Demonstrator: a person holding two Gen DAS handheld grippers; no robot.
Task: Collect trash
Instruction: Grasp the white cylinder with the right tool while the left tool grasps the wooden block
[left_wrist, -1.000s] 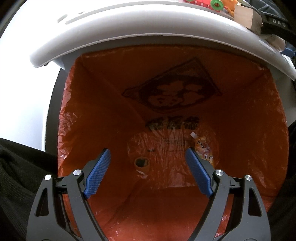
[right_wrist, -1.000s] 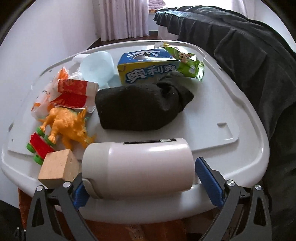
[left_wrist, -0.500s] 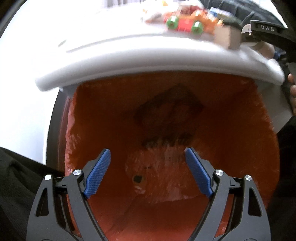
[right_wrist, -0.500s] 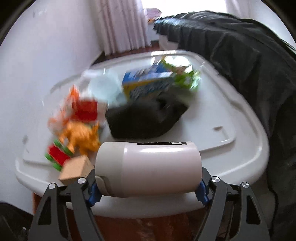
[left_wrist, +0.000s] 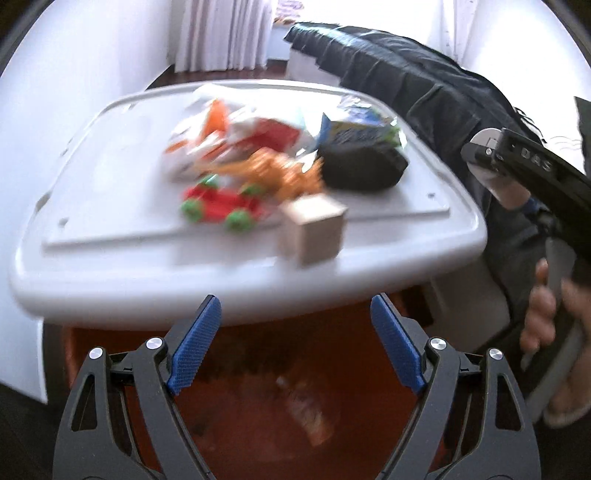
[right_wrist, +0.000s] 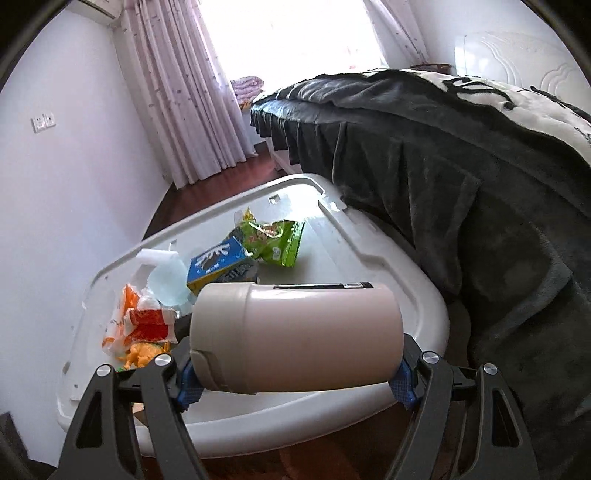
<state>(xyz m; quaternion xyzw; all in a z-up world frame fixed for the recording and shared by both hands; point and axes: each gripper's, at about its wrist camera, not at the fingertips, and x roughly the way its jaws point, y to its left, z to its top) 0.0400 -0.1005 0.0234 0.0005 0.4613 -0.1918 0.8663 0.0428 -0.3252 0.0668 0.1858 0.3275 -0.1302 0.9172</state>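
Left wrist view: the left gripper (left_wrist: 295, 347) has its blue-padded fingers (left_wrist: 195, 350) spread wide with nothing between them. Below and between them gapes the orange plastic trash bag (left_wrist: 280, 402), where a blurred wrapper lies at the bottom. Just beyond the fingertips runs the near edge of the white plastic lid serving as a bench (left_wrist: 110, 229). On it, ahead of the fingers, sit a plain wooden block (left_wrist: 314, 229), a red toy car with green wheels (left_wrist: 221, 206), an orange toy dinosaur (left_wrist: 280, 173), a dark cloth lump (left_wrist: 362, 166), a blue snack box (left_wrist: 351, 131) and a heap of white and red wrappers (left_wrist: 229, 136). Off to the right of the fingers a hand (left_wrist: 554, 332) holds the other tool's handle.

Right wrist view: the right gripper (right_wrist: 295, 384) is clamped on a beige cylindrical flask (right_wrist: 295, 336), which lies crosswise between the fingers, one pad pressing on each end. Beyond it on the lid are a green snack bag (right_wrist: 273, 240), the blue box and a pale blue plastic bottle (right_wrist: 166, 280). A dark blanket covers the bed (right_wrist: 443, 155) to the right of the fingers.
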